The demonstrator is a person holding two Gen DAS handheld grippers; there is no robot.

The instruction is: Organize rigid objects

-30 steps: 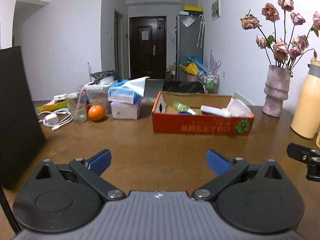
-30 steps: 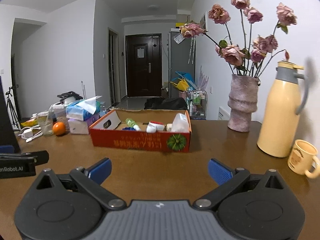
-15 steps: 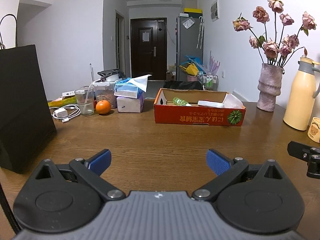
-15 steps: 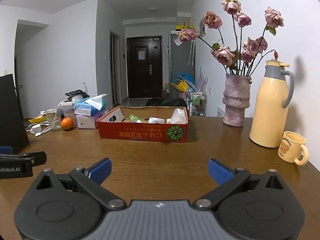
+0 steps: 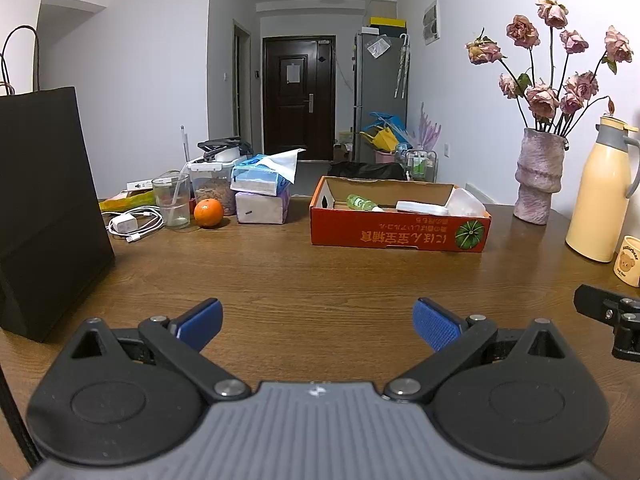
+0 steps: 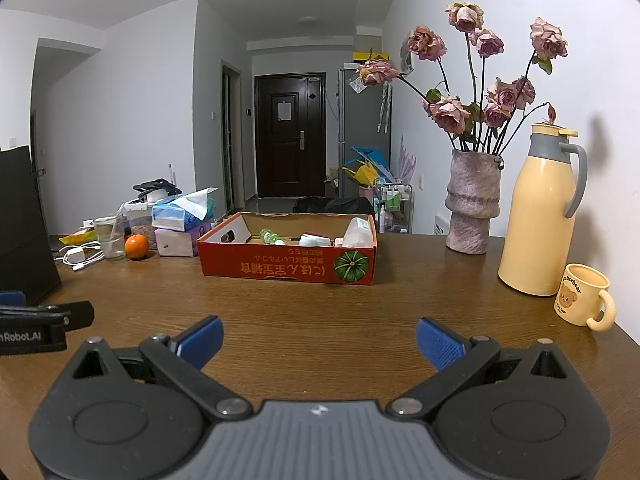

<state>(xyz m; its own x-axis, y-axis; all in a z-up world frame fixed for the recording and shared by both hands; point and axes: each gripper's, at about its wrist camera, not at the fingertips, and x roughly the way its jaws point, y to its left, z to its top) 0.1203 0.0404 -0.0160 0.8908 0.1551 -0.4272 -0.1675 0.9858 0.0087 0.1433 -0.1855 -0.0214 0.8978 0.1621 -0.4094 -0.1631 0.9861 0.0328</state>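
Where pumpkin-printed red box (image 6: 288, 268) sits, characters upside-down

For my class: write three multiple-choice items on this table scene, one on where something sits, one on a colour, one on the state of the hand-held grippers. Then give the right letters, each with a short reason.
1. Where is the orange?
A. inside the red cardboard box
B. on the table beside the drinking glass
C. on top of the tissue packs

2. What colour is the flask?
A. pale yellow with a grey top
B. green
C. black

3. How do the two hand-held grippers stand?
A. both open, holding nothing
B. both shut on the mug
C. left shut on the orange

Answers:
1 B: it rests on the table right of the glass.
2 A: yellow body, grey collar and handle.
3 A: the left hand-held gripper and right hand-held gripper show wide, empty gaps.
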